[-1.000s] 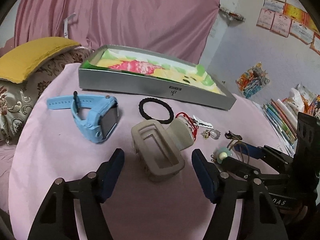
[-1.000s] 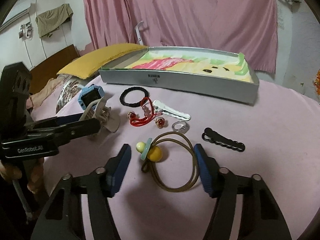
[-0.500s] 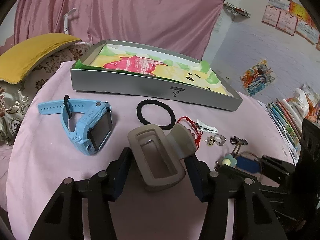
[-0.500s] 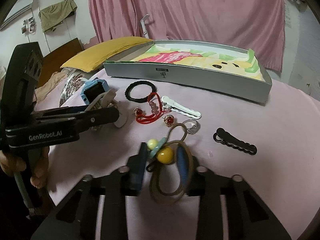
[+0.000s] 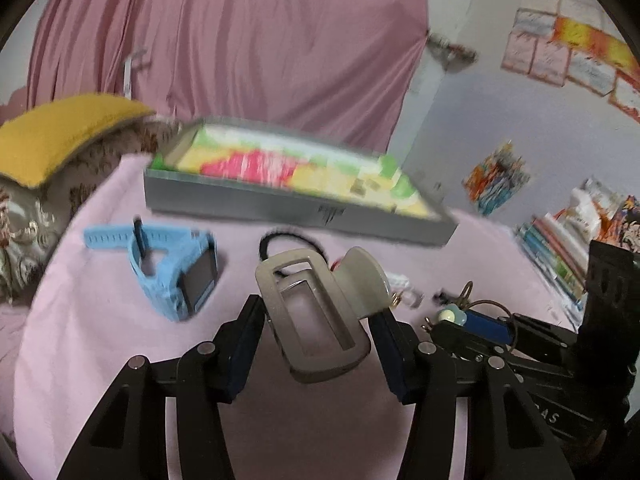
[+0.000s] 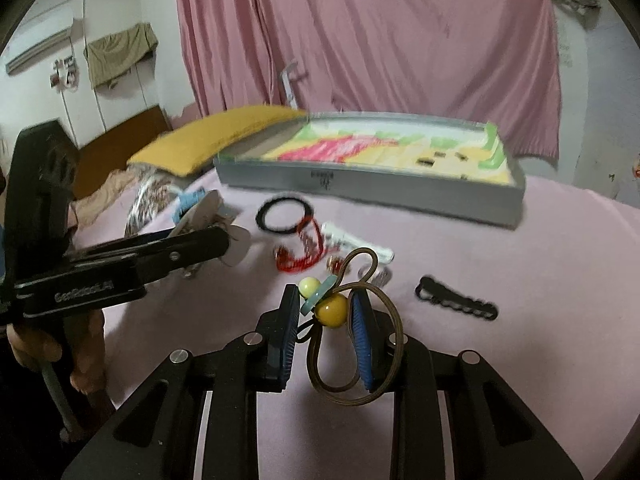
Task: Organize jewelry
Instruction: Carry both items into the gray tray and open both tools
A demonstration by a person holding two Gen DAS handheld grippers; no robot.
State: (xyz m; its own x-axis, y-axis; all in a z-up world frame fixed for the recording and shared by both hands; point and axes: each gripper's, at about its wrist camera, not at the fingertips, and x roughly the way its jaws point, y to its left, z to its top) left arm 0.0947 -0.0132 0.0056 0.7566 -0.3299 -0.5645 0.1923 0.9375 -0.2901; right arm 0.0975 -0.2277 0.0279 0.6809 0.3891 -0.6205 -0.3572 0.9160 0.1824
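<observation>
Progress looks early: the grey tray (image 5: 280, 208) holds no jewelry that shows, though blur hides detail. From the left, the blue watch (image 5: 176, 276) lies untouched on the pink-covered counter (image 5: 100, 320). The left gripper (image 5: 316, 340) has its fingers clamped on the beige hair claw (image 5: 316, 320), raised before the black hair tie (image 6: 284, 216). The right gripper (image 6: 326, 324) pinches the beaded brown hair tie (image 6: 332, 310). Red cord bracelet (image 6: 308, 256), white clip (image 6: 352, 242) and black clip (image 6: 456, 300) remain. Small rings are smeared and hard to tell.
</observation>
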